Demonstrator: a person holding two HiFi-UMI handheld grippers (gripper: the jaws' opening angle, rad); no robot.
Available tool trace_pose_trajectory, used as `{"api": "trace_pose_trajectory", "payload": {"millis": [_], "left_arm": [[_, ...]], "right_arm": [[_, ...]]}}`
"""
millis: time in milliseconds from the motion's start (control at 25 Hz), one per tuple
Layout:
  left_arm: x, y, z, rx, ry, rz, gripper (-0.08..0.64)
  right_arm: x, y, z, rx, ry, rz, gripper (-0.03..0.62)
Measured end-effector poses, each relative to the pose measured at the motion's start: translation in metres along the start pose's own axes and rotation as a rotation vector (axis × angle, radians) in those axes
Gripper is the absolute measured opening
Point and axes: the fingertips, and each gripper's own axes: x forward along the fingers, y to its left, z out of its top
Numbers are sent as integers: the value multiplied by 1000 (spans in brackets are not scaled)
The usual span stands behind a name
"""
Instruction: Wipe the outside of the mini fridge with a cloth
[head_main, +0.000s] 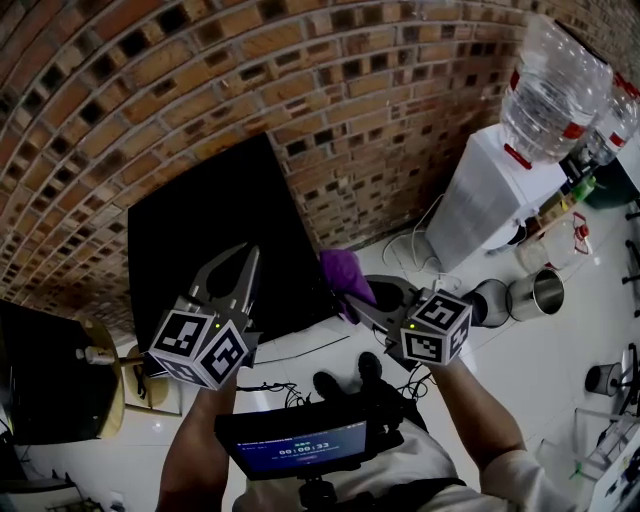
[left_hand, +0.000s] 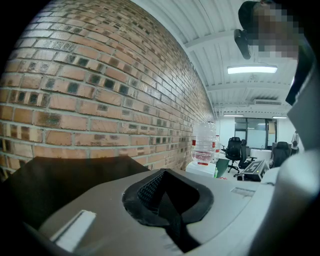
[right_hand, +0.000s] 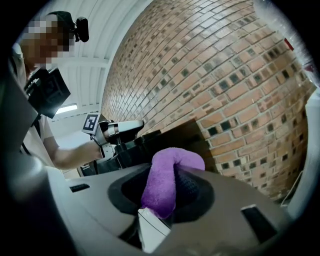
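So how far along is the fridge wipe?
Done: the cloth is picked up, clamped in the right gripper's jaws. In hand: it sits at the fridge's right edge, though contact isn't clear. The left gripper is shut and empty. Left: nothing shows which surfaces have been wiped, so treat the whole outside as pending.

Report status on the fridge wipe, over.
Left gripper shut, empty. Right gripper shut on cloth, by edge of fridge. Nothing seen in the way.
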Motion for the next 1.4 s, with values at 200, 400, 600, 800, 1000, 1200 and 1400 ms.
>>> {"api": "trace_pose_trajectory", "payload": {"millis": [200,400,600,800,1000,1200,1400], "left_arm": [[0,0,1,2,1,0,8],[0,0,0,-1,1,1,8],[-1,0,1,1,3,1,8],[0,0,0,1,4,5,8],[0,1,0,-1,3,12,8],[0,1,1,-2,3,17,8],[0,1,0,-3,4,17,8]], "right_arm": [[5,-7,-11,30,17,-8,114],[12,-19,-28,64,55,-14,114],[19,-33,-54,110,108,-27,114],[23,-46,-81,145,162,-42,114],[26,-60,-116,183,236,-62,114],[31,-72,-143,159,326,-67,112],[37,-85,-165,152,393,-85,112]]}}
